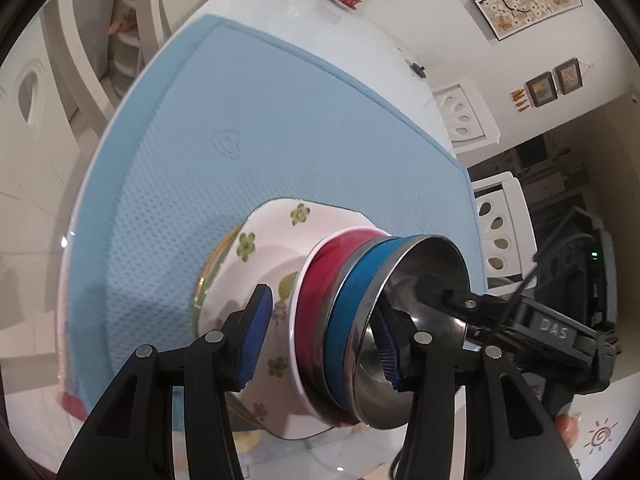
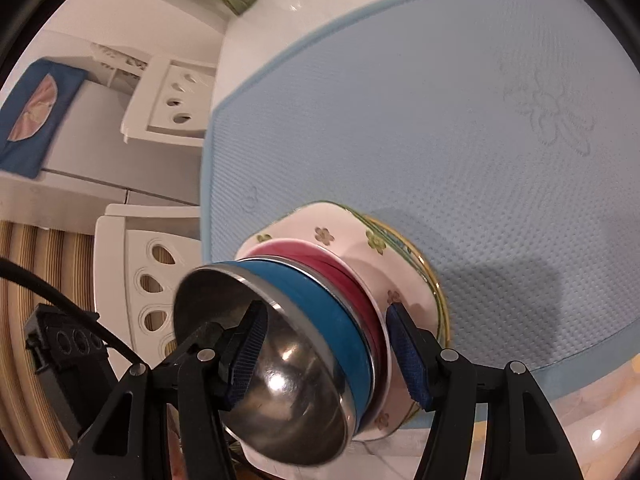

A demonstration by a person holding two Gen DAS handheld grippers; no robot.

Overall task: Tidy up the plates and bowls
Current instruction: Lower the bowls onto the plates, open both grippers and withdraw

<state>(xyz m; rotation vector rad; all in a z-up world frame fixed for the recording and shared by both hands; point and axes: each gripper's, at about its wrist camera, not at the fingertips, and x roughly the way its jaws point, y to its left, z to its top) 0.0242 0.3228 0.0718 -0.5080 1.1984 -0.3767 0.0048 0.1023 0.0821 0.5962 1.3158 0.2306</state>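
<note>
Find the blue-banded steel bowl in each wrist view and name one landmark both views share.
Left wrist: blue-banded steel bowl lower right of centre, topmost in the nested stack, between the left gripper fingers.
Right wrist: same bowl lower left of centre.
Shared landmark: the floral bowl under the stack.

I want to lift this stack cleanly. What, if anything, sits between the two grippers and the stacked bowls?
Nothing visible. The left gripper and right gripper each straddle the stack, one finger inside the steel bowl, one outside by the flowered bowl.
</note>
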